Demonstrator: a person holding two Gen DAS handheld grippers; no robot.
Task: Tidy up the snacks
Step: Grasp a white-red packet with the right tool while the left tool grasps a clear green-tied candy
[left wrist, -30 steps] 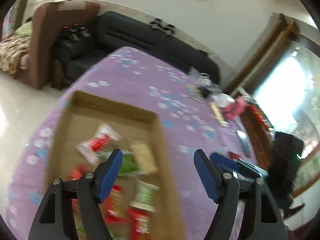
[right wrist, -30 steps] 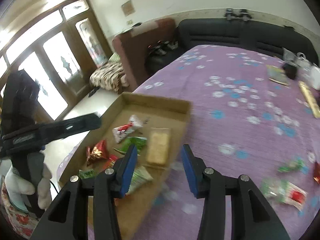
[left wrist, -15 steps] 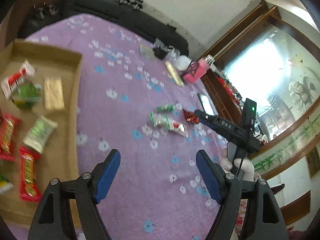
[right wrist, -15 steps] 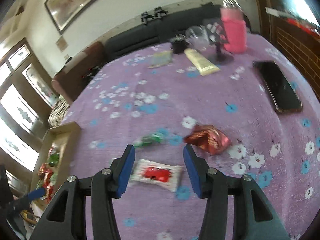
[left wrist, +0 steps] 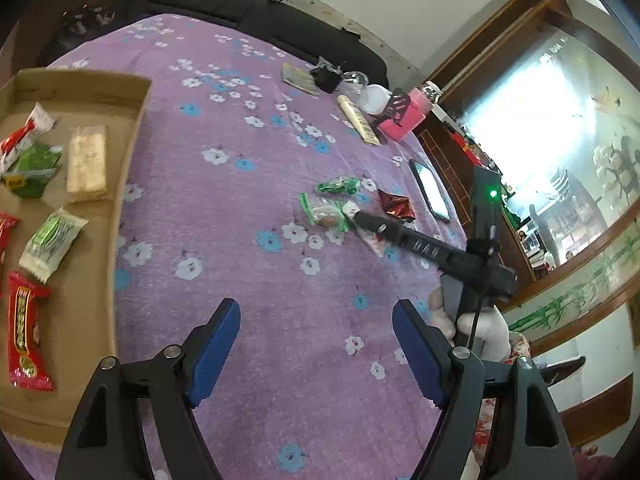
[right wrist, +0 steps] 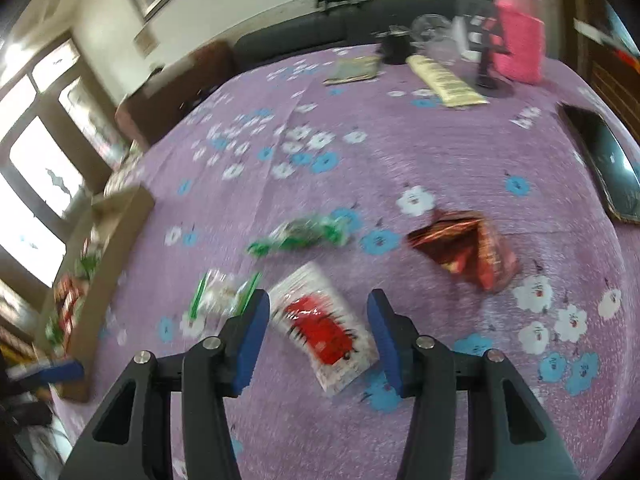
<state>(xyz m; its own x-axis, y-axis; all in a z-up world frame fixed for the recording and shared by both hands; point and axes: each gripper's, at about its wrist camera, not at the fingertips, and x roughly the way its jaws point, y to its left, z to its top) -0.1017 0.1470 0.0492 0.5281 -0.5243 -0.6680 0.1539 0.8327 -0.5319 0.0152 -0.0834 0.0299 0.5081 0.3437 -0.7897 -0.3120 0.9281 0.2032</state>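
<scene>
Four loose snacks lie on the purple cloth [right wrist: 460, 152]. We have the right gripper [right wrist: 318, 330] nearest: the white packet with red print [right wrist: 324, 330] lies between its parted, empty jaws, long axis from 11 to 5 o'clock. Its jaws have just been opening. Our left gripper [left wrist: 316, 344] hangs released, empty, well apart; the cardboard tray [left wrist: 120, 200] waits at its 9 o'clock.
</scene>
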